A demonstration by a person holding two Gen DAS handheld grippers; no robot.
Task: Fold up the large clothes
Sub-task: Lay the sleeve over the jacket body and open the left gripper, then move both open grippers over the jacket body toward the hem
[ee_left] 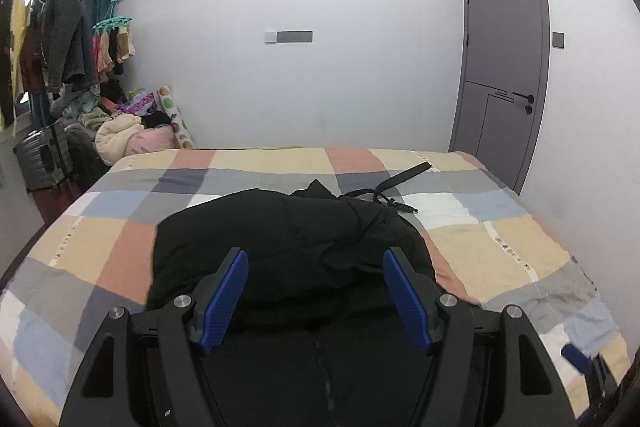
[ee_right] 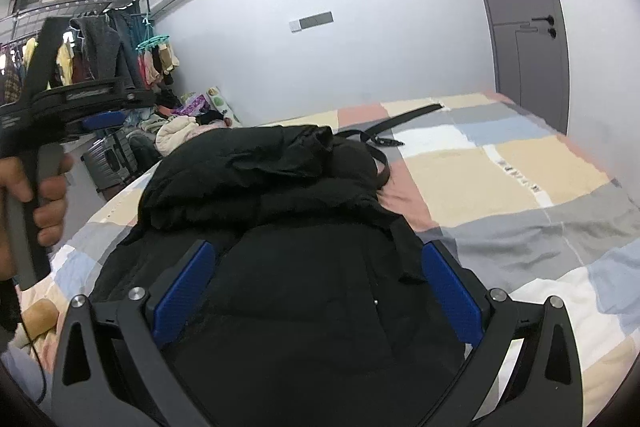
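A bulky black coat lies folded over on itself in the middle of the checked bed. My left gripper hovers above its near part, open, with nothing between the blue pads. In the right wrist view the same coat fills the centre, and my right gripper is open low over it, pads apart on either side of the fabric. A hand holds the left gripper raised at the left. A black belt trails from the coat's far end.
A rack of hanging clothes stands at the far left over a heap of laundry and a grey suitcase. A grey door is at the right. The bed sheet right of the coat is bare.
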